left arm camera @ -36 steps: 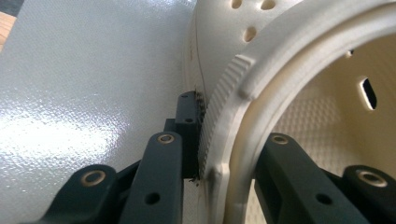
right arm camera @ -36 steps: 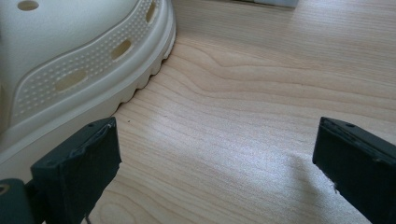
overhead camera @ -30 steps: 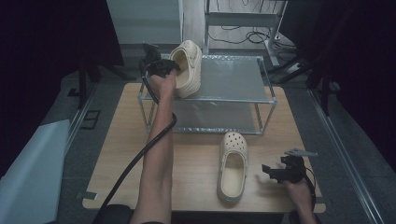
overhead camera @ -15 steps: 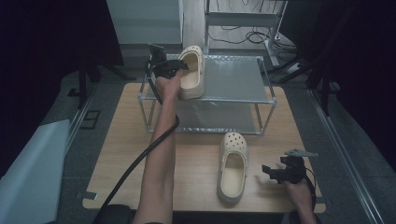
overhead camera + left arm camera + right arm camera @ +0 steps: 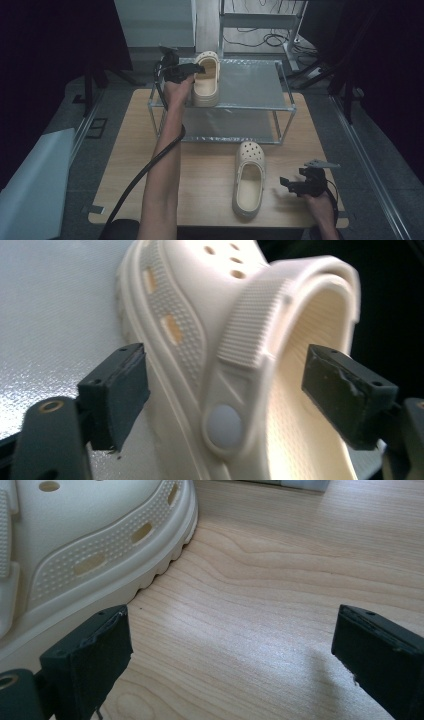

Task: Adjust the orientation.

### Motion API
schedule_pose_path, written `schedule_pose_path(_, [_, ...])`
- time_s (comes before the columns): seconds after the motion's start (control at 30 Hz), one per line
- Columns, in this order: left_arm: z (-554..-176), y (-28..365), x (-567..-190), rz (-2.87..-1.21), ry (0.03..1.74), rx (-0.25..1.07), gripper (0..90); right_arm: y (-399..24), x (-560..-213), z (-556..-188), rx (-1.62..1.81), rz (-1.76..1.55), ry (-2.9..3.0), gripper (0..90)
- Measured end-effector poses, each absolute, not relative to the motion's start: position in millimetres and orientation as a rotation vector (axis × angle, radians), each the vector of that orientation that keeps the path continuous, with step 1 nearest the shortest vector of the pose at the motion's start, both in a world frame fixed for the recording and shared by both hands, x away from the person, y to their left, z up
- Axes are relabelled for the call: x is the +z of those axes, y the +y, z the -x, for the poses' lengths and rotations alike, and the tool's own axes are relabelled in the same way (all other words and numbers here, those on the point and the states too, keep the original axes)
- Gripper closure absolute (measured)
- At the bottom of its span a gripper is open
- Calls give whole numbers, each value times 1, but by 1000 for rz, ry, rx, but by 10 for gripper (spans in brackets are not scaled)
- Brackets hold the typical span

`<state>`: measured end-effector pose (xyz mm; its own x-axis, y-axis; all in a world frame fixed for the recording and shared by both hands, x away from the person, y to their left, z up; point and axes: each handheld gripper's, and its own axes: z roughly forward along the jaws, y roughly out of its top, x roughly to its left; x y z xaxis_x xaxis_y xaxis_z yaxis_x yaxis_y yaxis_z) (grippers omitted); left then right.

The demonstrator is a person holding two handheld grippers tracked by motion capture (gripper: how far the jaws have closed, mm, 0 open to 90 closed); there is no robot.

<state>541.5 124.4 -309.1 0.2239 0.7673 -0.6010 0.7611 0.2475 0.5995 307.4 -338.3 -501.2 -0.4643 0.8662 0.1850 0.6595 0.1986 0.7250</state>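
Left gripper (image 5: 192, 71) has just been opening around the cream clog (image 5: 206, 80) near the metal rack's (image 5: 260, 82) left edge; the pads are clear of it. Right gripper (image 5: 290, 184) sits wide open on bare table (image 5: 210, 170) beside the second clog (image 5: 248, 177).

High view is pretty dim overall: the room around the table (image 5: 210, 170) drops off into near black, and the light seems to come from above, landing on the wood and the metal shelf (image 5: 250, 82). The left gripper view is bright, with the cream clog (image 5: 235, 340) soft and blurry up close. Right gripper view is sharper, wood grain clear, with a soft shadow lower right.
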Motion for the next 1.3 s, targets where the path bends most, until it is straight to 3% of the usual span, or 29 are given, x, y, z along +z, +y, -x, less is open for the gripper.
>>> schedule_pose_path(0.37, [-526, 130, -306, -1545, 1396, 12, 67, -336, -502, -308, 1118, -1446, 2227, 22])
schedule_pose_path(0.67, [-516, 131, -302, -1557, 1305, 24, 73, -336, -503, -307, 1119, -1449, 2228, 23])
schedule_pose_path(1.3, [-488, 145, -307, -1583, 1242, 20, 1, -335, -503, -307, 1117, -1438, 2237, 30])
